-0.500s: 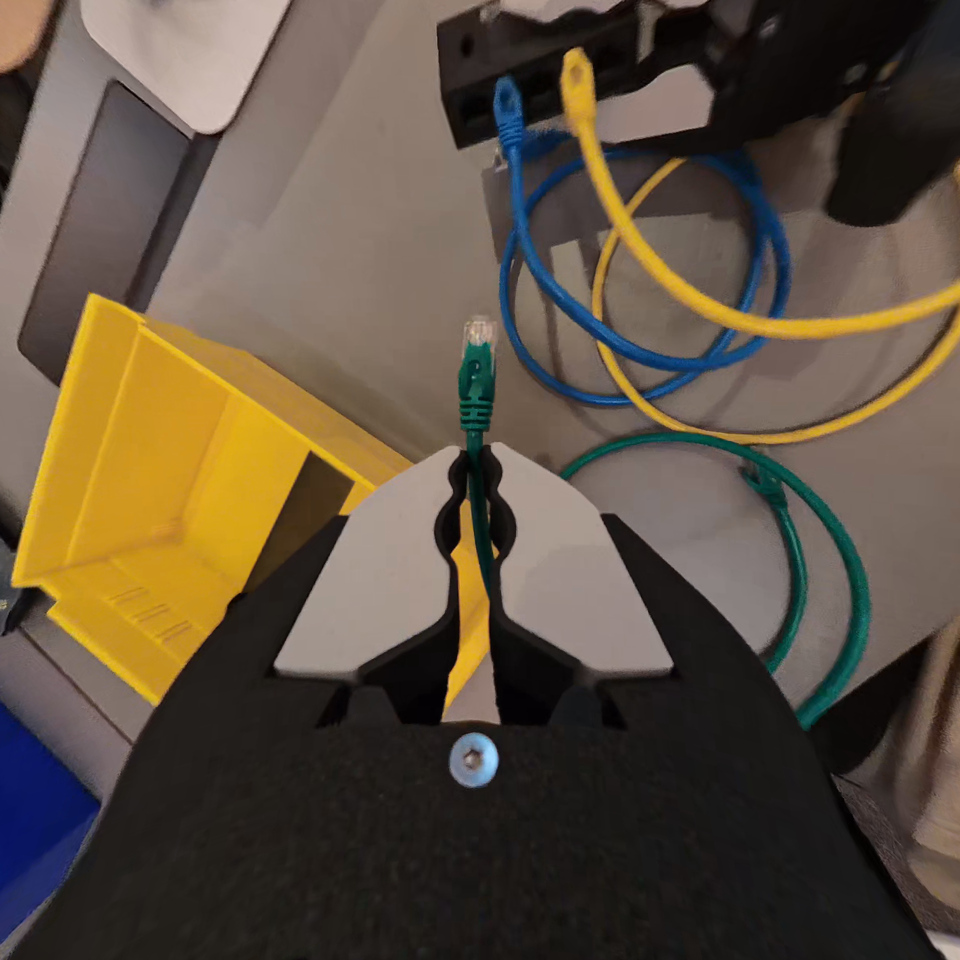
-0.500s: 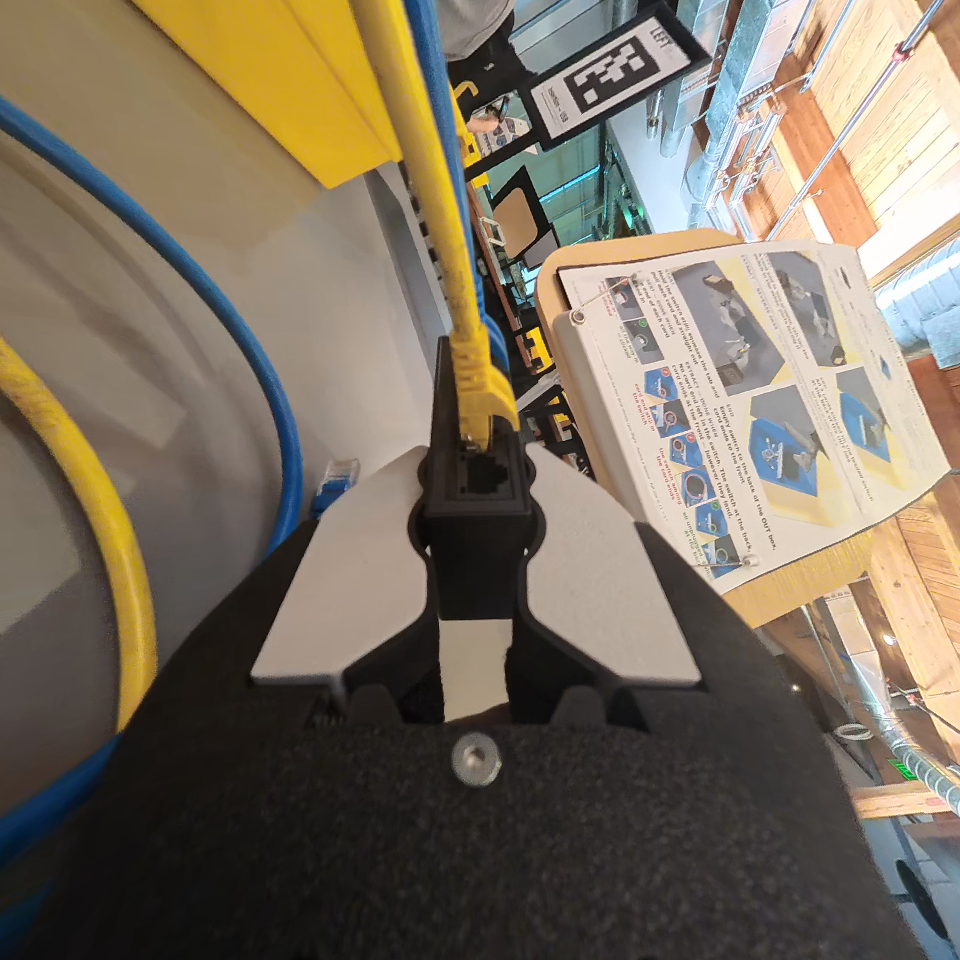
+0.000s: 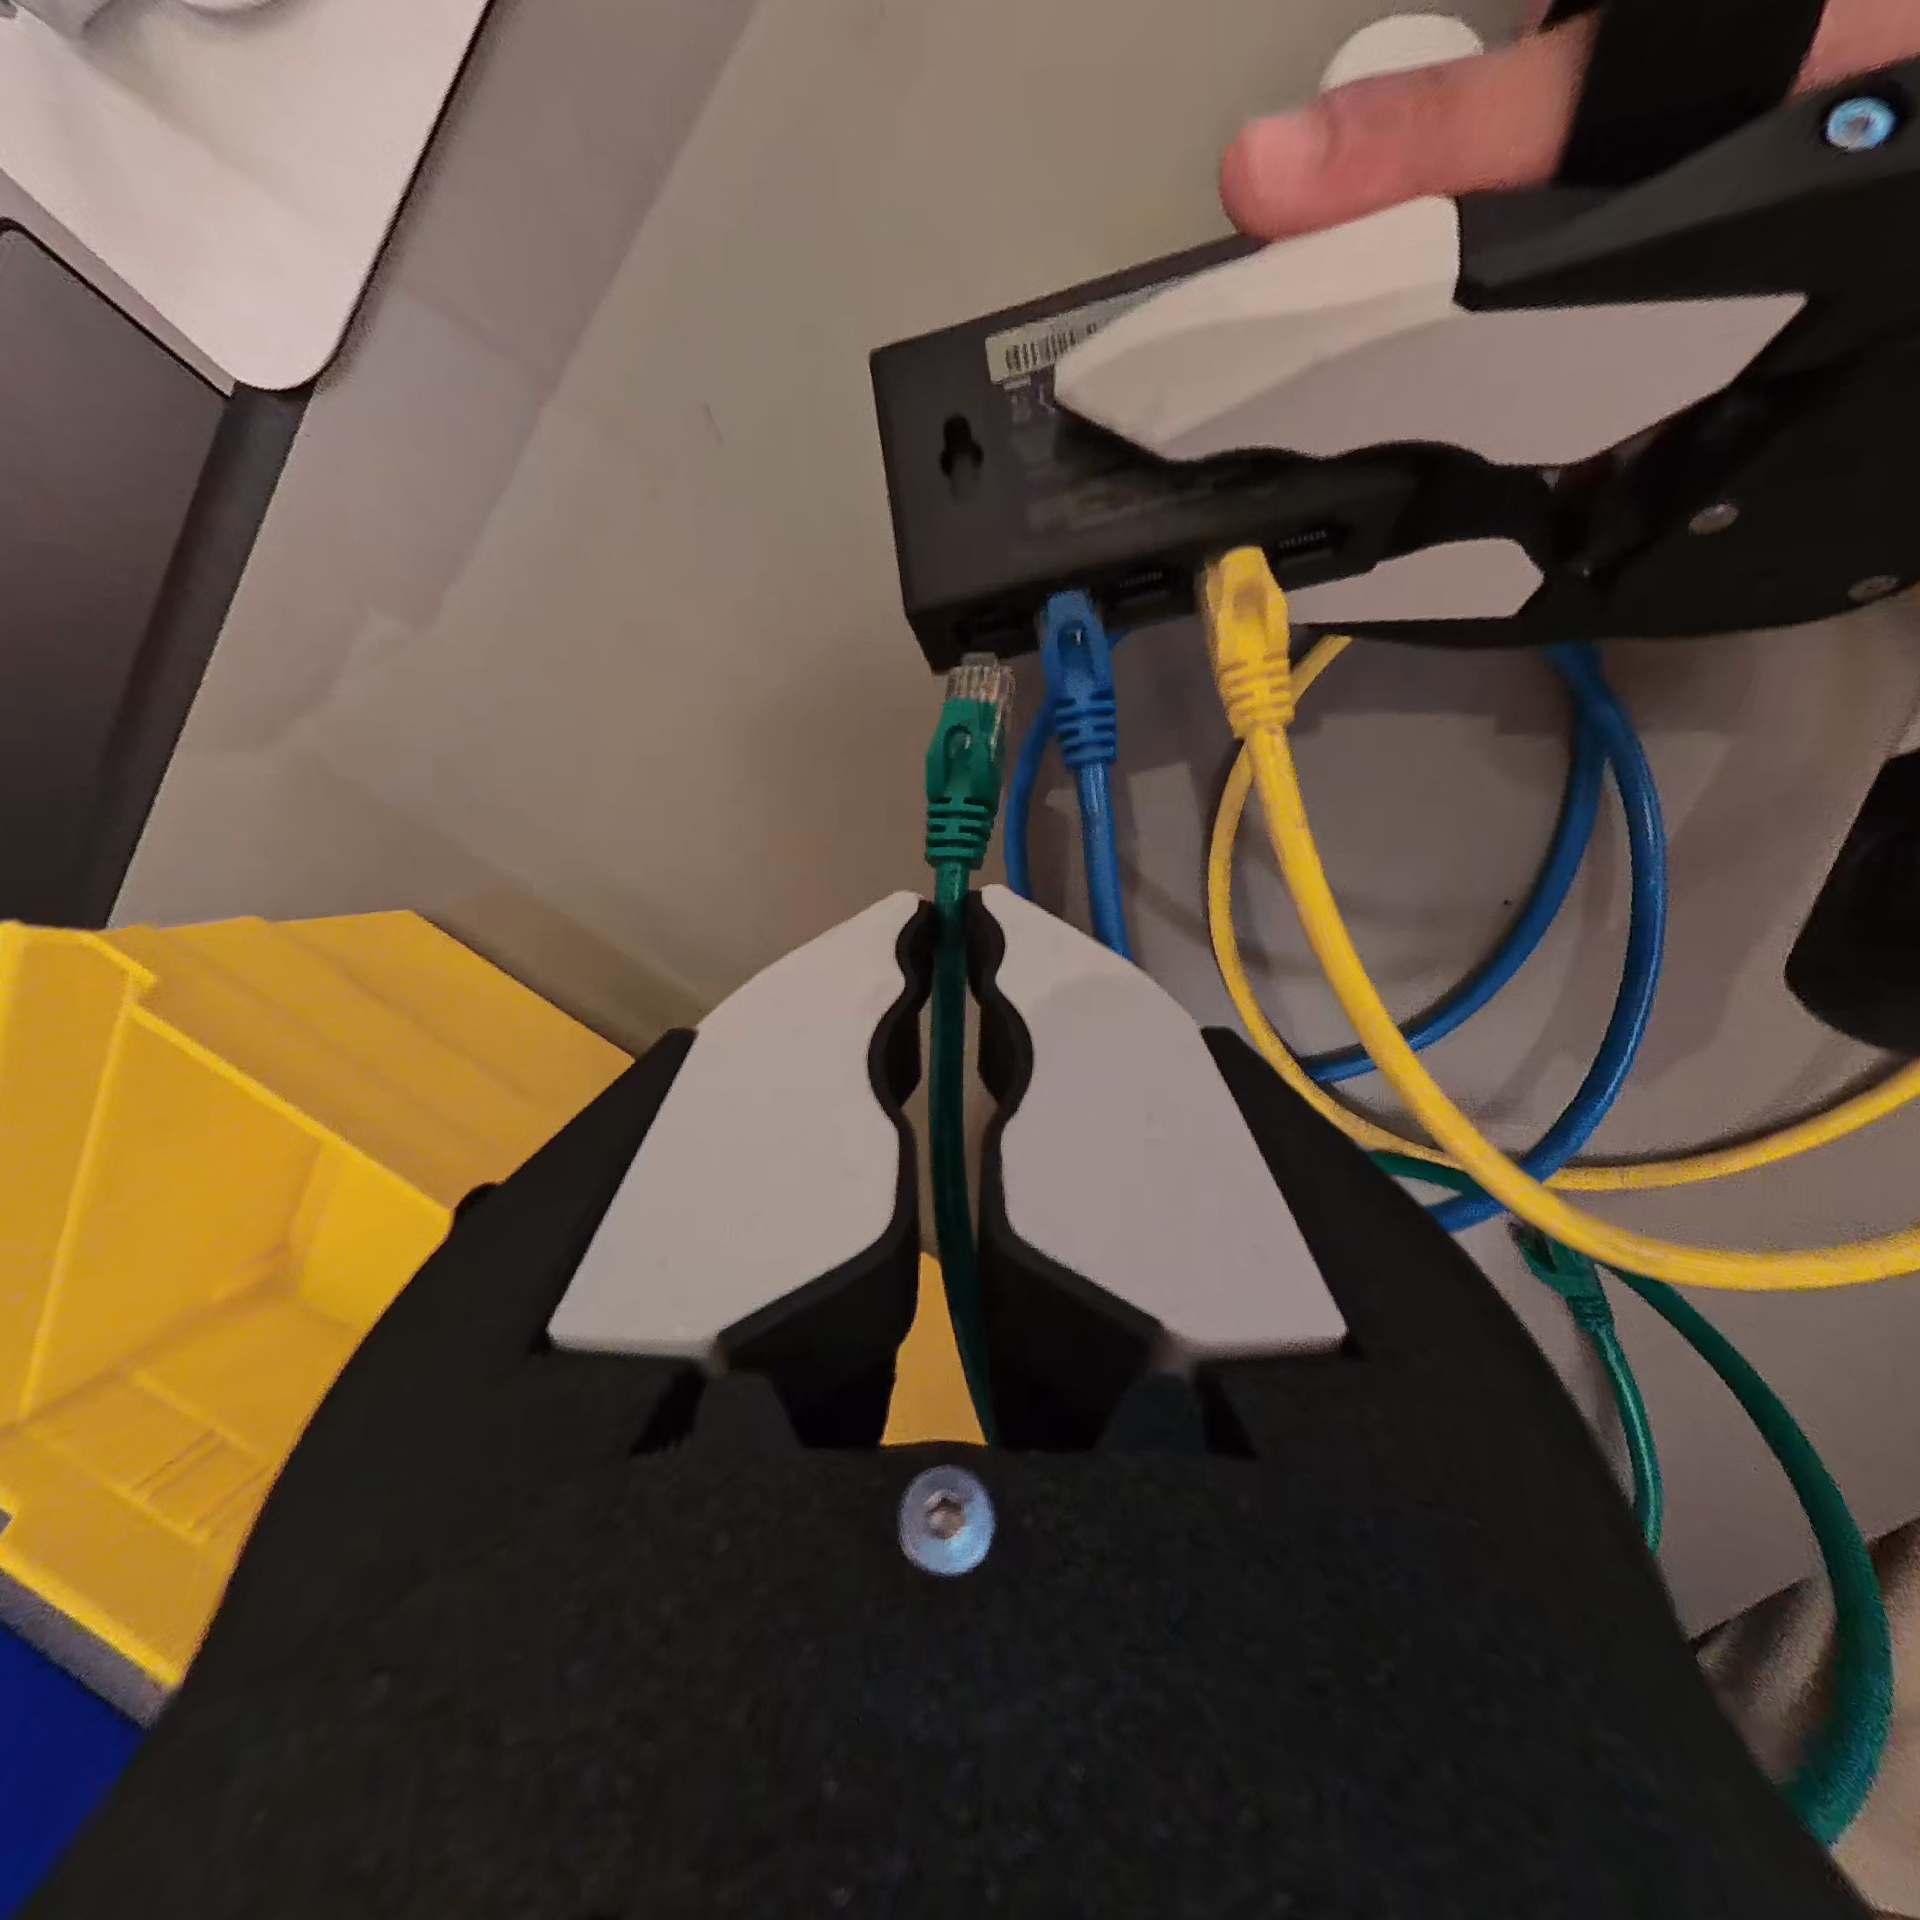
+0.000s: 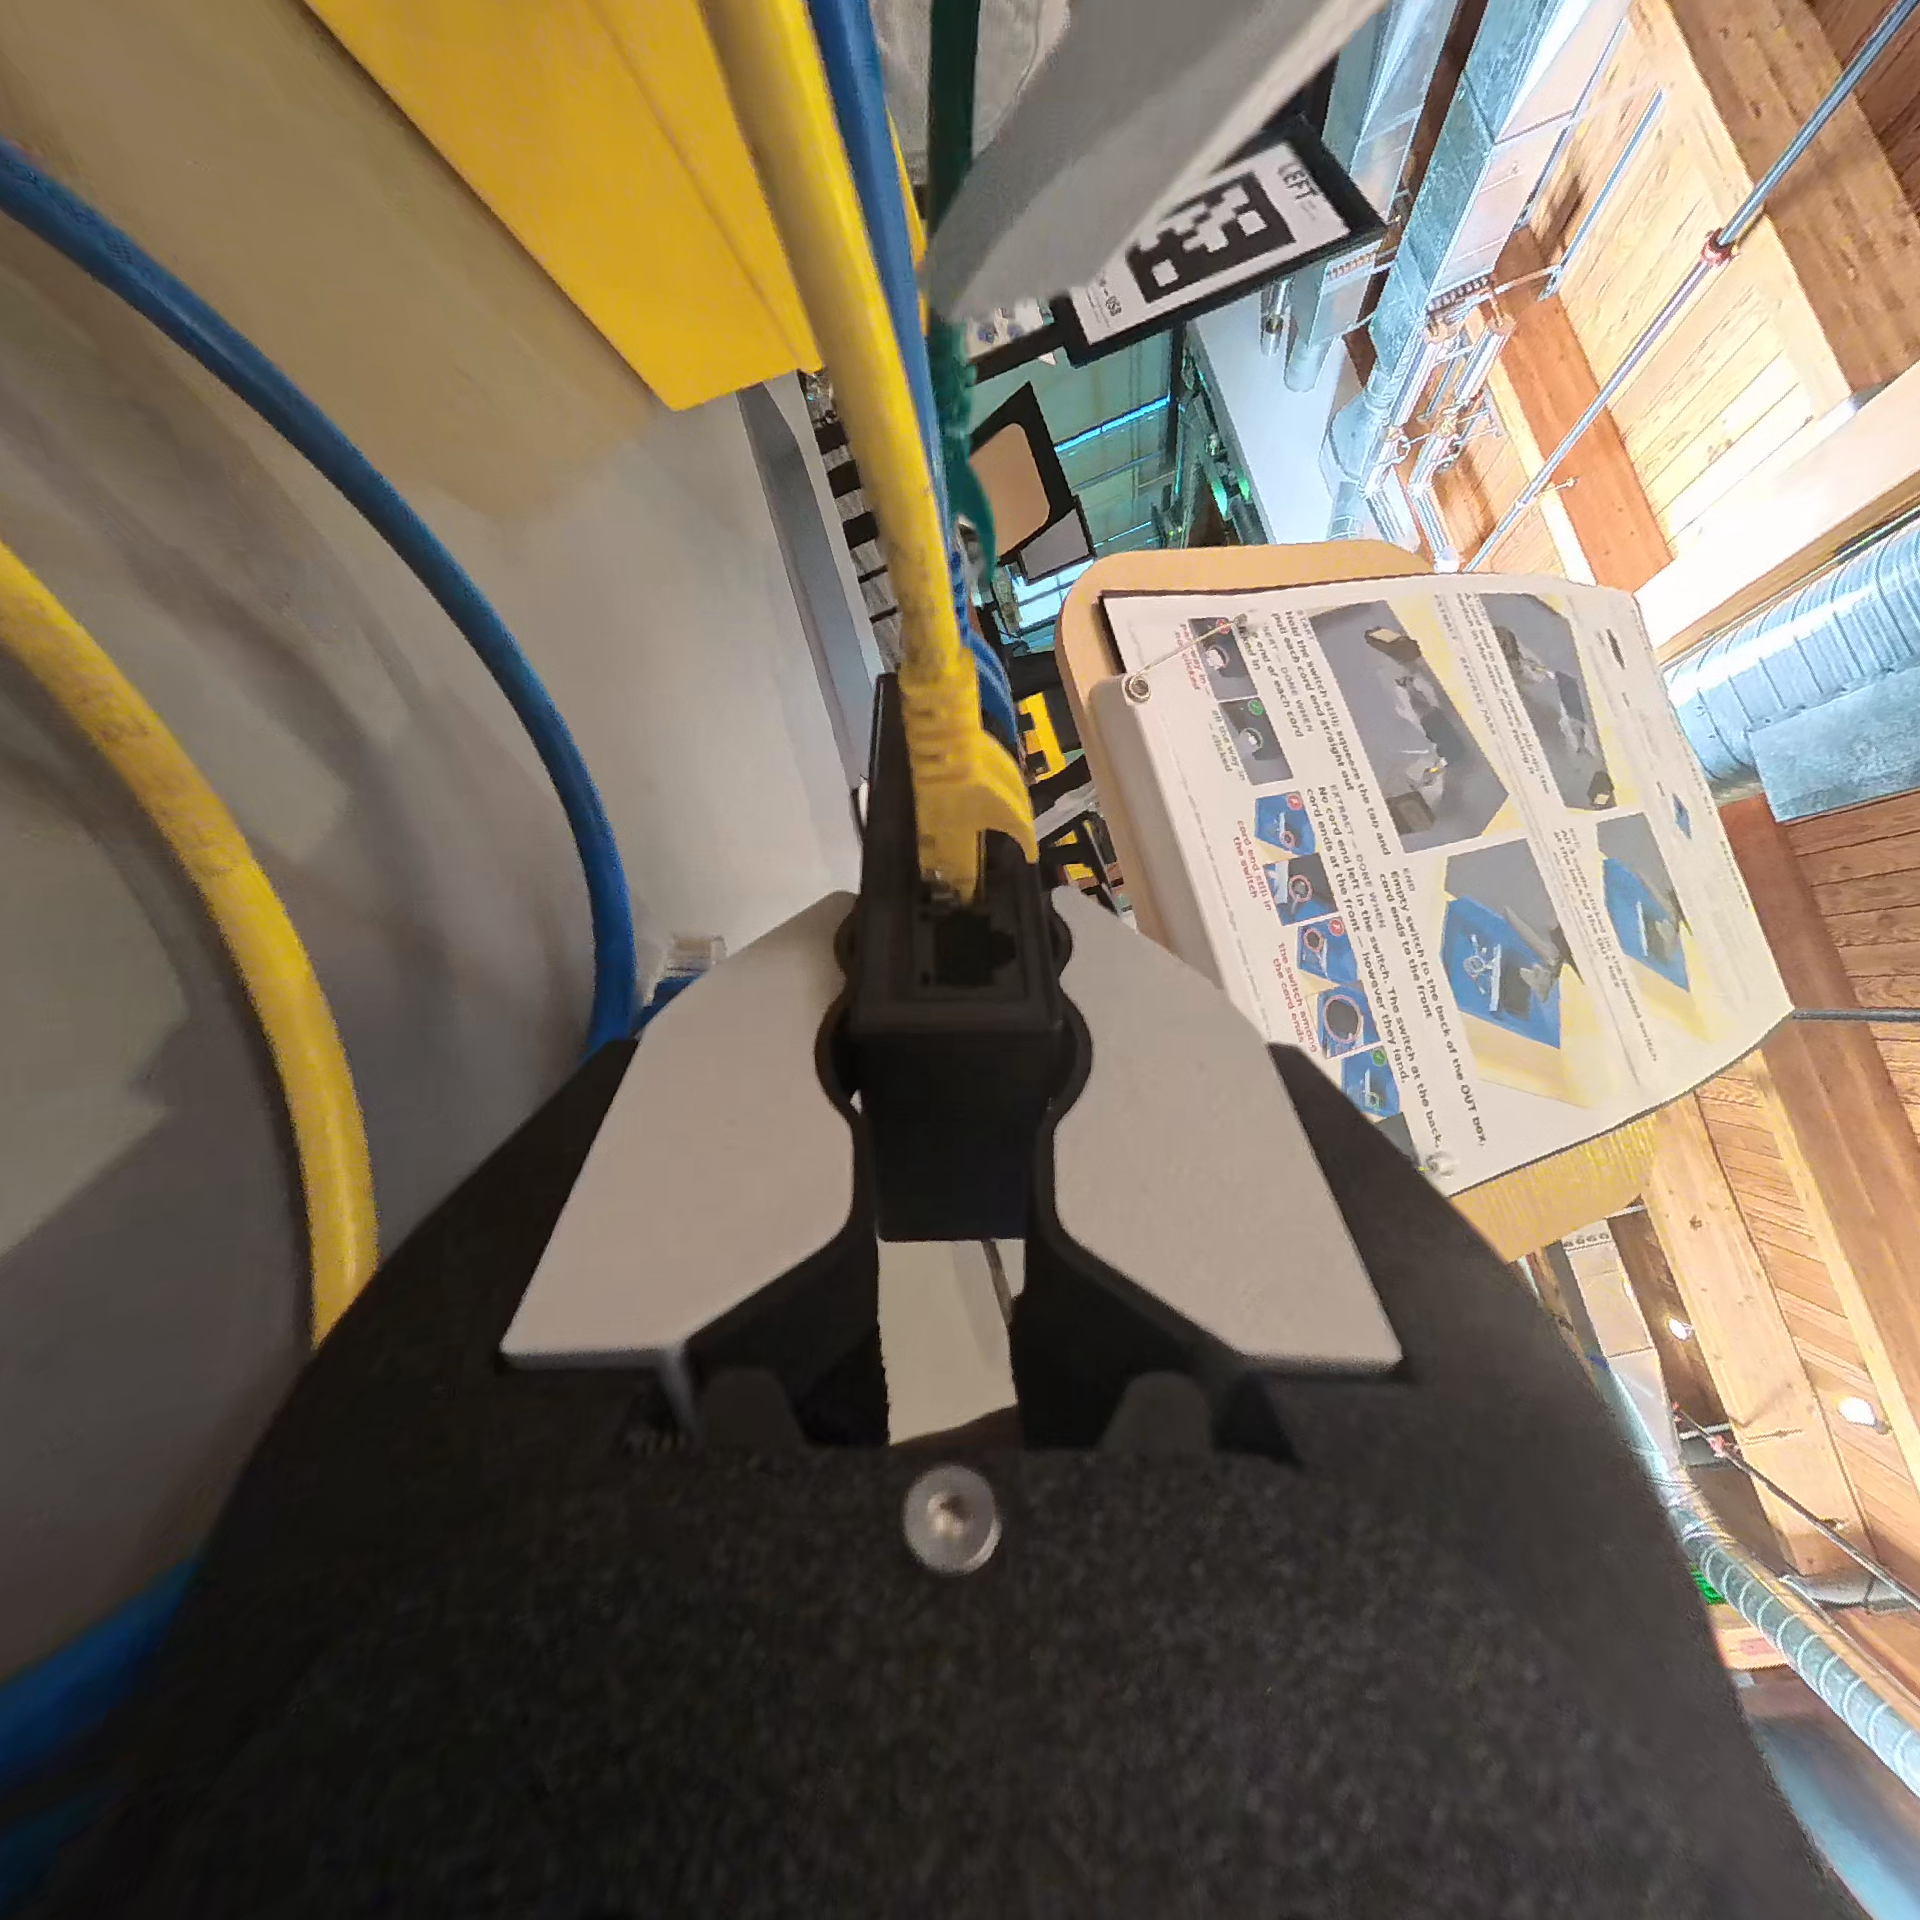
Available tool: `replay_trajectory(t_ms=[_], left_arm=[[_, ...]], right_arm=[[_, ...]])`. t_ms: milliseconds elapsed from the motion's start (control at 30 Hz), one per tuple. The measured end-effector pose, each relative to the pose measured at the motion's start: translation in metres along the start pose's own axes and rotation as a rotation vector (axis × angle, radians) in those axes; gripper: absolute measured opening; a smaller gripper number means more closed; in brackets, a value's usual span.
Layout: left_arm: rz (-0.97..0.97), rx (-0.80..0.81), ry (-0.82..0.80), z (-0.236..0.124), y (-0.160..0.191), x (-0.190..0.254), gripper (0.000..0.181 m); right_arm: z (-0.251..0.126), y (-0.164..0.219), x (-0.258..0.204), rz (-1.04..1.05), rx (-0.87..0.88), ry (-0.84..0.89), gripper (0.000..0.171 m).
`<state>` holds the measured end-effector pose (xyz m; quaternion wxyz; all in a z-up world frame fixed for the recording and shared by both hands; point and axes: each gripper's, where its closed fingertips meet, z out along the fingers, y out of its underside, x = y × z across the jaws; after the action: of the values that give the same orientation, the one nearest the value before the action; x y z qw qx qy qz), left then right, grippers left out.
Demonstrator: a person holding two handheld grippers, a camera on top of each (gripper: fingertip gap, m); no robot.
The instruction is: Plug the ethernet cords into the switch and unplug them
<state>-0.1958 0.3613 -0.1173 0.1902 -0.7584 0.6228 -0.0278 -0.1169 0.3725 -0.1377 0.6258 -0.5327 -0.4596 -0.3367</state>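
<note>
My left gripper (image 3: 949, 914) is shut on the green cord (image 3: 954, 1143), just behind its boot. The clear plug (image 3: 977, 688) points at the black switch (image 3: 1039, 520) and sits just below its leftmost port, almost touching. The blue plug (image 3: 1078, 665) and the yellow plug (image 3: 1252, 649) are in ports to the right. My right gripper (image 4: 954, 935) is shut on the switch (image 4: 951, 1049) and holds it above the table. The yellow plug (image 4: 951, 790) sits in a port near the pads. The green cord (image 4: 954, 312) hangs behind.
A yellow bin (image 3: 208, 1195) lies at the left, close to my left gripper. Blue cord (image 3: 1621, 883) and yellow cord (image 3: 1455, 1195) loop on the grey table (image 3: 623, 520). A person's finger (image 3: 1382, 156) rests by the switch. A printed sheet on a board (image 4: 1455, 883) stands beyond.
My left gripper has carried the green plug forward, from mid-table to just under the switch's leftmost port. The switch now appears much closer, still held by my right gripper.
</note>
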Motion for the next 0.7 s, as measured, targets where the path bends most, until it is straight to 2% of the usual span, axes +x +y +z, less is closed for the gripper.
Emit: replay_trajectory(t_ms=[433,633,700], left_arm=[[-0.065,0.095,0.026,0.007,-0.010,0.003,0.005],[0.108,0.198,-0.055,0.004,-0.017,0.004,0.005],[0.111,0.225,-0.027,0.005,-0.018,0.005,0.005]], right_arm=[[0.000,-0.001,0.000,-0.004,0.002,0.002,0.029],[-0.003,-0.006,0.006,0.006,0.038,0.025,0.029],[-0.003,-0.006,0.005,0.007,0.045,0.019,0.029]])
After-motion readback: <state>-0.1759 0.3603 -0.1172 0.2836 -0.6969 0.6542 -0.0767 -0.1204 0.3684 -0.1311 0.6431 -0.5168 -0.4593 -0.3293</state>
